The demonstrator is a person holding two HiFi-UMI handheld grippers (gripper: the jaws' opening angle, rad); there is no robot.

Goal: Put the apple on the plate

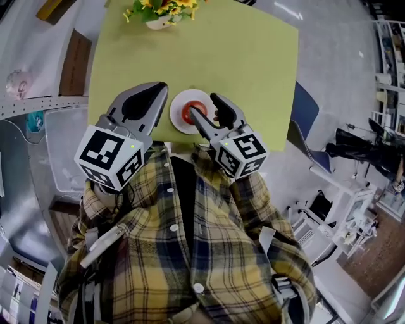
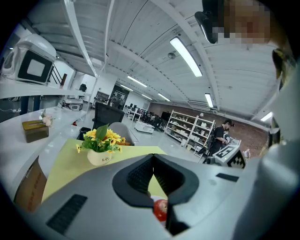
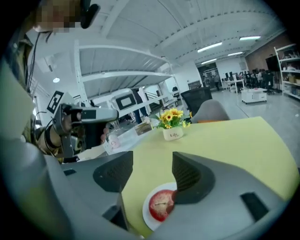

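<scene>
right gripper [image 3: 152,160] jaws stand well apart, with nothing pressed between the ribbed dark pads. through the gap its own view looks down on the round red apple [image 3: 161,205], which sits stalk end up on the small round white plate [image 3: 146,214]. the apple touches neither jaw. from the head view this right gripper [image 1: 201,103] hangs over the near side of the plate [image 1: 176,111], its grey jaws overlapping the apple [image 1: 197,106] in the picture. its cube with black and white square markers [image 1: 242,152] sits close to the person's chest.

left gripper [image 2: 153,156] has its jaws brought together at the tips, holding nothing. a sliver of the apple [image 2: 160,209] shows through the narrow slot lower down between the jaws. in the head view the left gripper [image 1: 158,88] lies just left of the plate, apart from it, pointing up the table.

the plate rests near the front edge of the yellow-green tabletop [image 1: 253,63], about midway across. at the far edge stands a white pot of yellow sunflowers [image 1: 161,12], well apart from the plate; it also shows in the left gripper view [image 2: 100,152] and the right gripper view [image 3: 172,126]. the person's yellow and blue plaid shirt [image 1: 190,253] fills the lower head view. a brown box [image 2: 35,130] sits on a white counter off to the left.
</scene>
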